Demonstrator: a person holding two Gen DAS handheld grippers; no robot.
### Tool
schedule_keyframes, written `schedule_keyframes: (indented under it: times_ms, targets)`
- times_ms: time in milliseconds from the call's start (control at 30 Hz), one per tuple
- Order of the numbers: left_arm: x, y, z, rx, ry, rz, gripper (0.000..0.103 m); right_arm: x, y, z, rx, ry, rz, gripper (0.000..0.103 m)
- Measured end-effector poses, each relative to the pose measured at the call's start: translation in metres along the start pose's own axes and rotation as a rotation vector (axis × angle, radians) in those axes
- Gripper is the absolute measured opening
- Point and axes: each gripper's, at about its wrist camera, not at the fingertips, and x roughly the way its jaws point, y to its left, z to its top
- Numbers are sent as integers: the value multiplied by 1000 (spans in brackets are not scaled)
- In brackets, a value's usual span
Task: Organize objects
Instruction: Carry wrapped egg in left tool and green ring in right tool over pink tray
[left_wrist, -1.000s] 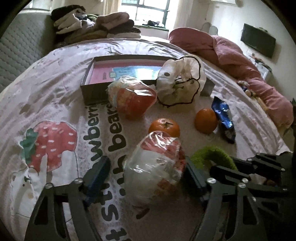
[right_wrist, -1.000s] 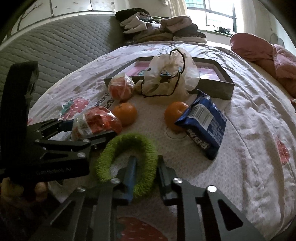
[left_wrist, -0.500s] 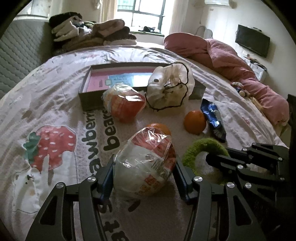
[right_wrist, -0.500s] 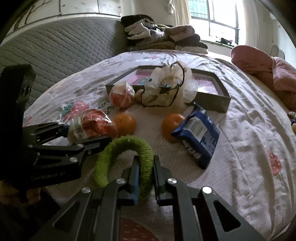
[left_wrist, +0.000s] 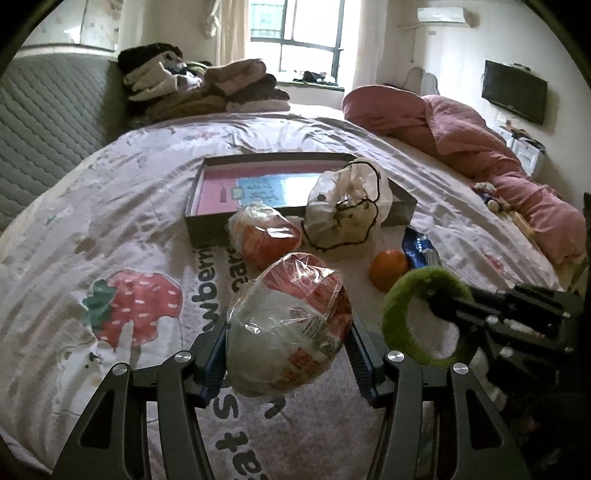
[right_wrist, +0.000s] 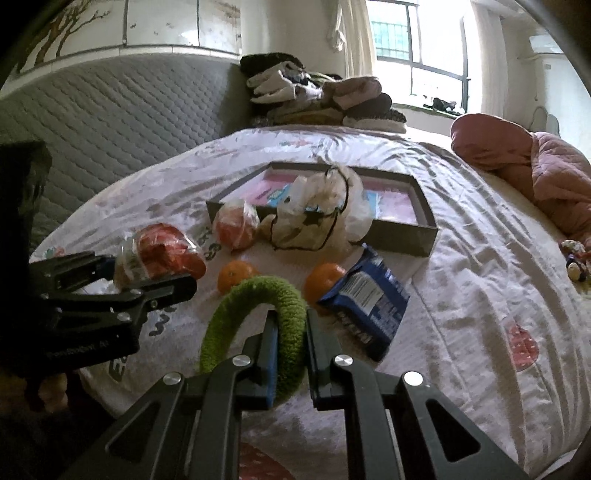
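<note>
My left gripper (left_wrist: 288, 339) is shut on a plastic-wrapped red-and-white snack bowl (left_wrist: 291, 317), held just above the strawberry bed sheet. From the right wrist view the same bowl (right_wrist: 162, 251) sits in the left gripper (right_wrist: 147, 273). My right gripper (right_wrist: 291, 325) is shut on a fuzzy green ring (right_wrist: 258, 291), also lifted; the ring (left_wrist: 406, 291) shows at the right of the left wrist view. Behind lie a second wrapped bowl (left_wrist: 266, 236), a white drawstring bag (left_wrist: 347, 206), two oranges (right_wrist: 236, 277) (right_wrist: 325, 280), a blue snack packet (right_wrist: 369, 302) and an open shallow box (left_wrist: 207, 225).
Folded clothes (left_wrist: 207, 85) are piled at the head of the bed against a grey quilted headboard (right_wrist: 110, 110). A pink duvet (left_wrist: 480, 147) lies bunched along the right side. The bed's near edge runs below both grippers.
The left jaws closed onto the wrapped bowl. Both grippers then rose, lifting the bowl and the green ring off the sheet, and both views tilted up toward the window.
</note>
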Motion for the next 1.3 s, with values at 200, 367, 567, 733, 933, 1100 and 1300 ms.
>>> schedule_keyframes:
  times_ms: [200,367,567,733,933,1100,1300]
  targets:
    - [-11,-4,7,4,-32,35,58,-9,-11,9,17,-54,-1,13]
    - [-14,-6,22,-3,-67,51,59,-13,-16,12,18,-68,-1,13]
    - [-11,-11,39,-7,-87,52,59,-18,-17,21,-3,-94,-13,13]
    - [-8,-17,52,8,-103,59,59,-21,-22,33,-9,-122,-33,13]
    - [-3,-18,63,34,-131,78,59,-19,-33,51,-10,-156,-64,13]
    - [7,-11,79,48,-149,89,59,-10,-38,65,-19,-172,-76,13]
    - [17,5,101,45,-168,112,59,-1,-44,82,-12,-193,-86,13]
